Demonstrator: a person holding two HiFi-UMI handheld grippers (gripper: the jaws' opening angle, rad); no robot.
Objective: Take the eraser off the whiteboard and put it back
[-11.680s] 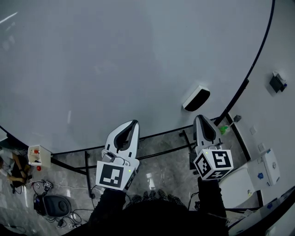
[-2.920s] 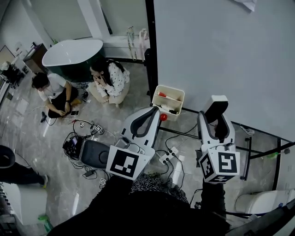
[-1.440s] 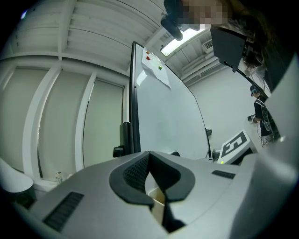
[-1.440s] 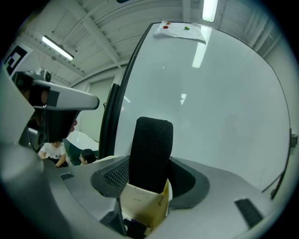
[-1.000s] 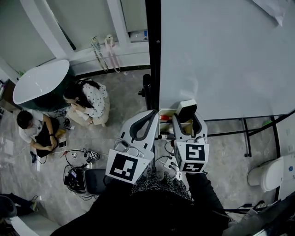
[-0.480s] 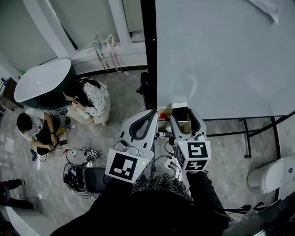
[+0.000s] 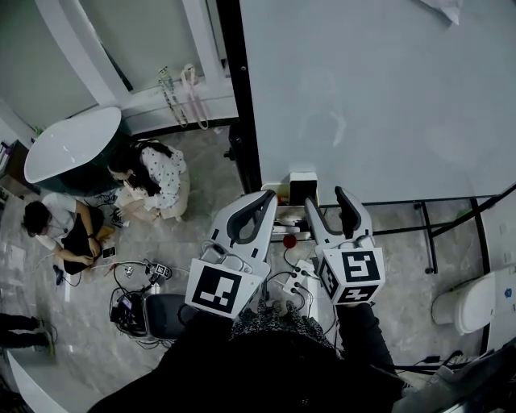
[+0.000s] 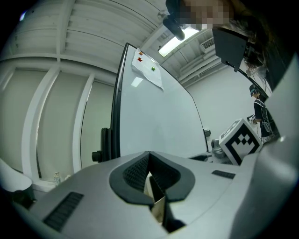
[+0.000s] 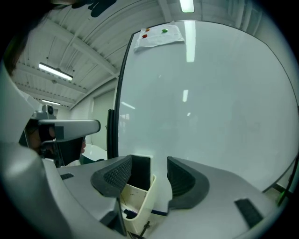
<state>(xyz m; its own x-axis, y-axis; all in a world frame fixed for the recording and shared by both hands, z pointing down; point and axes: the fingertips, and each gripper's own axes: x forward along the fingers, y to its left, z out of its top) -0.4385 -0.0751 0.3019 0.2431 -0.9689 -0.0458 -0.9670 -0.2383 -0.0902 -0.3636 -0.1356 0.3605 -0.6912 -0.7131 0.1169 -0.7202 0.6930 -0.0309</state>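
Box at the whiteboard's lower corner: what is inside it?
The eraser stands upright in the box, and a dark pen lies lower down. The open right claw and the box's own wall hide the rest.

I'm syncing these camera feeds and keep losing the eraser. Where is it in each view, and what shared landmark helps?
Head view: the eraser stands in the cream box at the lower left corner of the whiteboard, just ahead of the right gripper.
Left gripper view: not in it.
Right gripper view: low centre, dark face above the box rim, beside the left jaw.
Landmark: the paper sheet near the whiteboard's top edge.
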